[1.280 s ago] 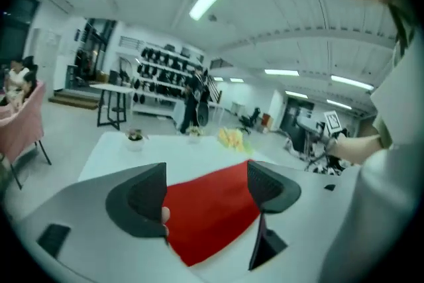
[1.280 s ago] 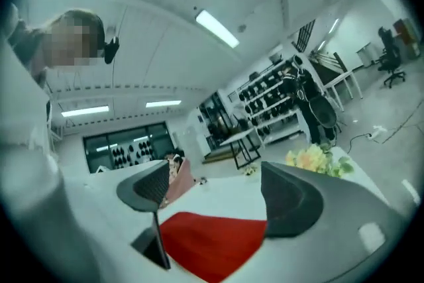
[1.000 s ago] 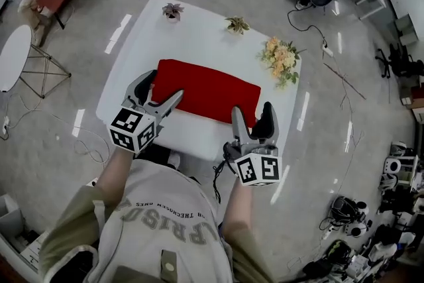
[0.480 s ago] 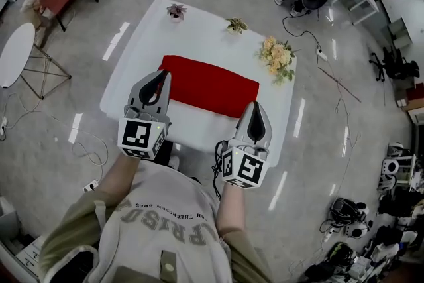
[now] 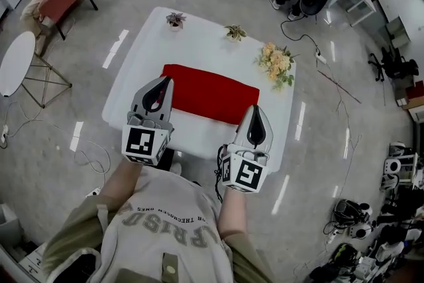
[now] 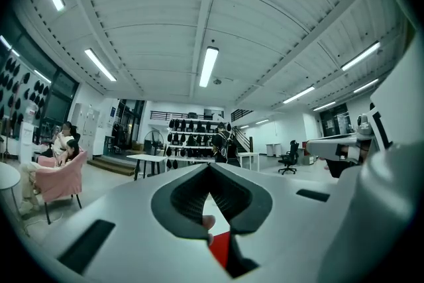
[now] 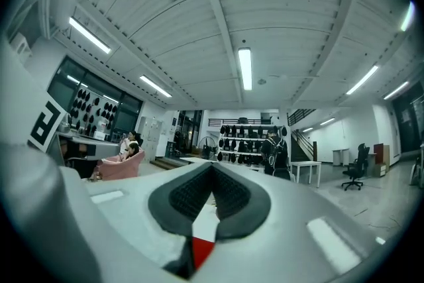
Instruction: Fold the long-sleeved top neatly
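Freshly shut empty, left tool (image 5: 165,80) and right tool (image 5: 256,109) hover above top's (image 5: 212,95) near edge.

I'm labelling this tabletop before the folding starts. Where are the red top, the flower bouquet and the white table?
red top (image 5: 212,93), head view, middle of the flat folded cloth.
flower bouquet (image 5: 276,61), head view, on the yellow blooms.
white table (image 5: 199,43), head view, bare surface beyond the top.

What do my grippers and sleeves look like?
Left gripper and right gripper are light grey, with tapered jaws and black ribbed pads. Each carries a cube of black-and-white square markers. Sleeves are short and khaki, on a pale printed shirt.
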Available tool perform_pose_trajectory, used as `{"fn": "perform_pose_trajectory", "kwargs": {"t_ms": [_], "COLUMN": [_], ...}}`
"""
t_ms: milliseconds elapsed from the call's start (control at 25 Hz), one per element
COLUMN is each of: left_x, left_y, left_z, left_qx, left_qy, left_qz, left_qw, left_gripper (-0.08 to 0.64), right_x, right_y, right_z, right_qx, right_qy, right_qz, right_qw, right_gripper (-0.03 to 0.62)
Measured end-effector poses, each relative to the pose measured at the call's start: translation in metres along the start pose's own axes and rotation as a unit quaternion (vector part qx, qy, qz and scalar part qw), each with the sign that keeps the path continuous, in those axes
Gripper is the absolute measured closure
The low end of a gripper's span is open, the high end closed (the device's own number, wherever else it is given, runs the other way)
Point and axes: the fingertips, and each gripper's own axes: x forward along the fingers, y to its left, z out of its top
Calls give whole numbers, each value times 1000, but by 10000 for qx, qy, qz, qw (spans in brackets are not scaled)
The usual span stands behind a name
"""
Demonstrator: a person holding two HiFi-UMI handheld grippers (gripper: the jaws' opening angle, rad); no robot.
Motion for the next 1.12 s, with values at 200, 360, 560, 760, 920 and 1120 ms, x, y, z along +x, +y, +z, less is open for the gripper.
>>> {"fn": "perform_pose_trajectory", "kwargs": {"t_ms": [200, 360, 560, 760, 920, 1120], "left_x": [4, 8, 12, 17, 21, 30], "left_y": [3, 6, 6, 4, 0, -8], "left_z": [-4, -8, -9, -12, -11, -11], "left_qx": [-3, 11, -7, 41, 83, 173], "left_qy": [52, 94, 109, 162, 184, 151], "left_qz": [-53, -84, -86, -109, -155, -235], "left_qw": [10000, 9999, 9999, 9998, 9997, 9995], "left_gripper": [548, 548, 548, 548, 548, 548], "right_x": [3, 4, 7, 11, 12, 16], "right_y": [5, 4, 1, 2, -1, -6], "right_z": [1, 0, 5, 7, 7, 1], "right_qx": [-195, -263, -352, -463, -530, -585], "right_qy": [-88, -98, -104, -106, -98, -56], "right_qz": [-54, -146, -132, -21, 7, 30], "right_qw": [9998, 9995, 9992, 9989, 9985, 9983], "right_gripper": [592, 592, 592, 592, 592, 592]}}
